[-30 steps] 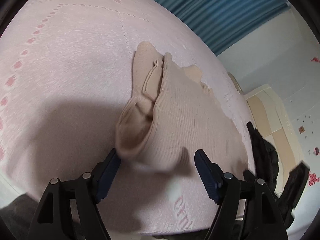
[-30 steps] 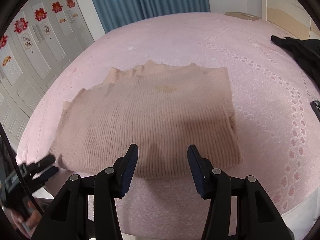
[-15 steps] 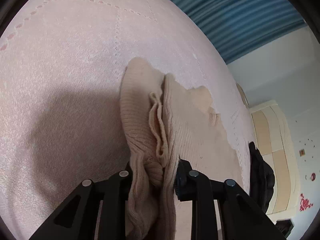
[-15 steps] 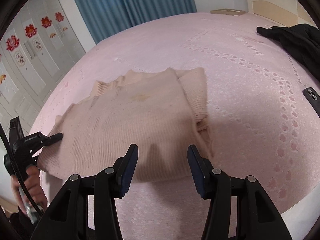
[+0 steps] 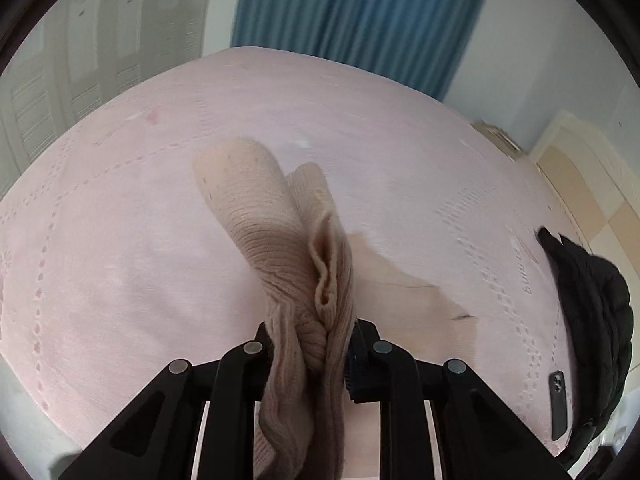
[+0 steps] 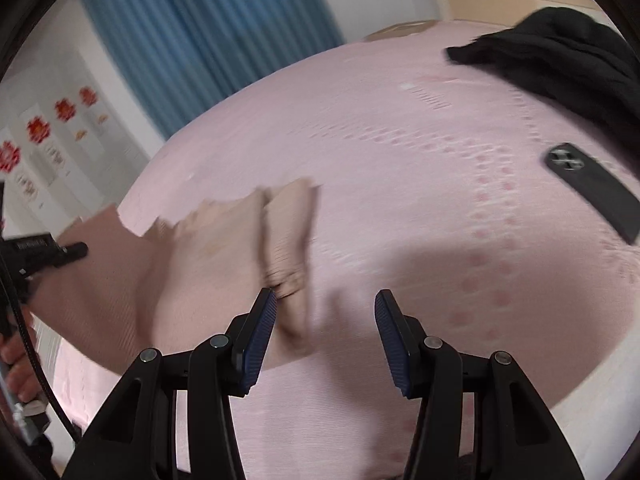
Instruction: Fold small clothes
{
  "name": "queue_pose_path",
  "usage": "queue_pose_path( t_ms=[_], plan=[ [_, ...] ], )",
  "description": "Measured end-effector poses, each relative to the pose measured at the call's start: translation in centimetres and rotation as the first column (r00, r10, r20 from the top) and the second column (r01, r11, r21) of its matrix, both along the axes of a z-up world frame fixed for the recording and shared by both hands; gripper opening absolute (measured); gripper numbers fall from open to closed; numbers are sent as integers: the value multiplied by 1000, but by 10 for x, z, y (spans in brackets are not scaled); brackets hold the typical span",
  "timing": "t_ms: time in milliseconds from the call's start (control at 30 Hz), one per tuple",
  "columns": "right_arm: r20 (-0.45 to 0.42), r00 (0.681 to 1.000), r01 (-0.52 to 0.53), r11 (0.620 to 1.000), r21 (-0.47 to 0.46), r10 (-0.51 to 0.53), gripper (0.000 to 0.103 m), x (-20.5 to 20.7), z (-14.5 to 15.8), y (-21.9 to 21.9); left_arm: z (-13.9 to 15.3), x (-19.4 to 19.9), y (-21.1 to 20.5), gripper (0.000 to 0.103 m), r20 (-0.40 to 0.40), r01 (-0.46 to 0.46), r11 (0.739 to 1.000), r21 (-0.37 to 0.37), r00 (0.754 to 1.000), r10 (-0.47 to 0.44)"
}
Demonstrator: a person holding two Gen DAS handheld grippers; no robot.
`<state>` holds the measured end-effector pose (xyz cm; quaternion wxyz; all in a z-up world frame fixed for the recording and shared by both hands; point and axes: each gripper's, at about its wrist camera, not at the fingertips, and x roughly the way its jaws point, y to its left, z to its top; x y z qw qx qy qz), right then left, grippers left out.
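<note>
A pink bedspread with a punched dotted pattern fills most of both views. At about 12 o'clock behind it hangs a blue curtain. A black jacket lies on the spread toward 3 o'clock in the left wrist view and toward 1 o'clock in the right wrist view.

The beige ribbed sweater sits in the middle of the left wrist view, its edge bunched and lifted off the spread, running from the centre down to 6 o'clock. In the right wrist view it spreads from the centre toward 9 o'clock, partly raised and blurred.

The left gripper is clamped on the gathered edge of the sweater, cloth squeezed between its jaws and hanging below them. The right gripper stands with its jaws wide apart and nothing between them; its left blue pad is just beside the sweater's near fold.

A black phone lies on the spread at 3 o'clock in the right wrist view, near the jacket.
</note>
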<state>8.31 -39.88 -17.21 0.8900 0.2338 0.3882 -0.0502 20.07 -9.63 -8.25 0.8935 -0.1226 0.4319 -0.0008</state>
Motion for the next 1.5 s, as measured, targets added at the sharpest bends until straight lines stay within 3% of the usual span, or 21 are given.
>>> queue_pose_path(
  t_ms=[100,200,300,333,433,500,533,567,733,867,933,1000,1033,1067,1133,1167,1267,1300,1367,1433,1500],
  plan=[
    [7,999,45,998,38,-46,52,-9,-3,-21,-8,5,-54,19,-21,53,999,5,998,-53],
    [-2,997,83,994,69,-83,52,-14,-8,-34,-36,6,-96,20,-57,134,989,-55,989,-137],
    [0,995,97,989,111,-98,52,-15,-11,-41,-73,5,-123,29,-123,237,959,-153,959,-256],
    [4,995,97,988,119,-98,52,-17,-10,-41,-79,3,-127,36,-116,283,936,-208,943,-311],
    [13,997,76,990,119,-78,52,-16,-9,-37,-71,-4,-100,41,-62,331,896,-296,930,-363],
    [23,999,38,992,118,-41,52,-12,-7,-29,-61,-2,-75,49,-31,314,889,-334,939,-343],
    [30,999,9,992,123,-13,52,-9,-6,-23,-56,-1,-57,59,-11,293,895,-336,949,-315],
    [36,999,-13,991,131,8,52,-8,-5,-19,-51,0,-41,61,7,275,905,-326,957,-289],
    [116,990,-109,968,226,85,60,8,7,0,-54,1,25,61,39,207,956,-208,978,-203],
    [99,989,-128,959,252,106,63,48,11,12,-70,7,54,61,37,208,958,-195,978,-205],
    [73,992,-117,969,220,103,60,69,8,17,-75,13,53,61,48,228,952,-204,974,-223],
    [10,993,-120,980,161,121,46,92,-1,29,-85,13,49,61,47,247,943,-224,969,-242],
    [-26,990,-136,981,138,140,34,101,-7,35,-87,15,53,61,40,251,939,-235,968,-248],
    [-44,987,-147,981,126,153,30,107,-14,42,-89,17,53,61,33,253,936,-244,967,-253],
    [-23,991,-131,987,92,134,23,106,-15,48,-89,17,52,61,39,264,927,-268,964,-263],
    [29,988,-156,984,82,154,19,101,-8,51,-88,16,52,61,47,267,924,-276,963,-264],
    [180,971,-181,973,142,155,17,79,7,36,-84,13,56,61,63,280,912,-300,960,-274],
    [189,974,-155,977,143,127,17,73,7,31,-83,12,56,61,70,285,908,-307,958,-278],
    [104,993,-73,991,110,62,17,72,-6,23,-84,13,55,61,68,288,906,-311,957,-281],
    [-16,999,-35,990,139,38,19,80,-29,19,-87,13,54,61,57,301,901,-312,953,-299],
    [-14,999,-45,982,184,49,25,81,-31,15,-86,12,49,61,60,311,901,-303,950,-307]
  ],
)
